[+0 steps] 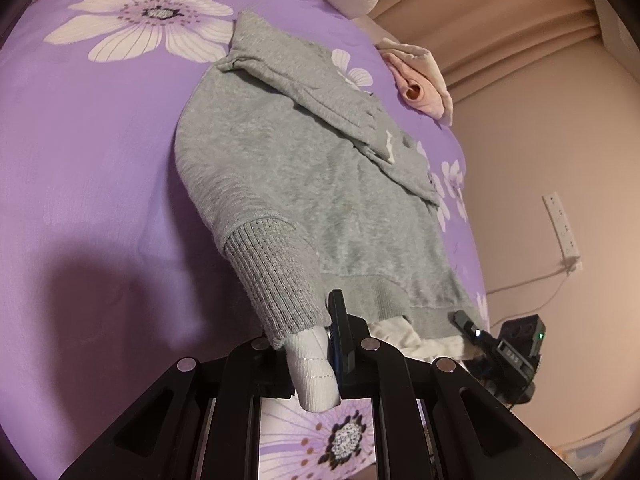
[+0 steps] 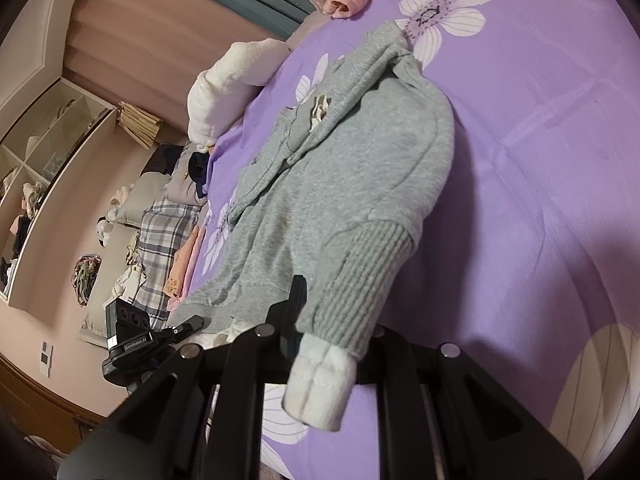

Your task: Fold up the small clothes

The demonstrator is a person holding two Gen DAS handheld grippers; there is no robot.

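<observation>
One grey sweatshirt (image 1: 288, 184) lies on the purple floral bedsheet (image 1: 100, 152), two sleeves lifted. Left gripper (image 1: 316, 344) pinches one white-tipped cuff (image 1: 312, 372); right gripper (image 2: 320, 344) clamps the other cuff (image 2: 320, 384).

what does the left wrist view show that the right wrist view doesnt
Only the left wrist view shows the wall socket strip with its cable, and the left gripper shut on a sleeve cuff.

Only the right wrist view shows the shelf unit, the plaid cloth, and the right gripper holding the other cuff.

Both show the grey sweater on the purple floral sheet, the pink garment and the white plush blanket.
</observation>
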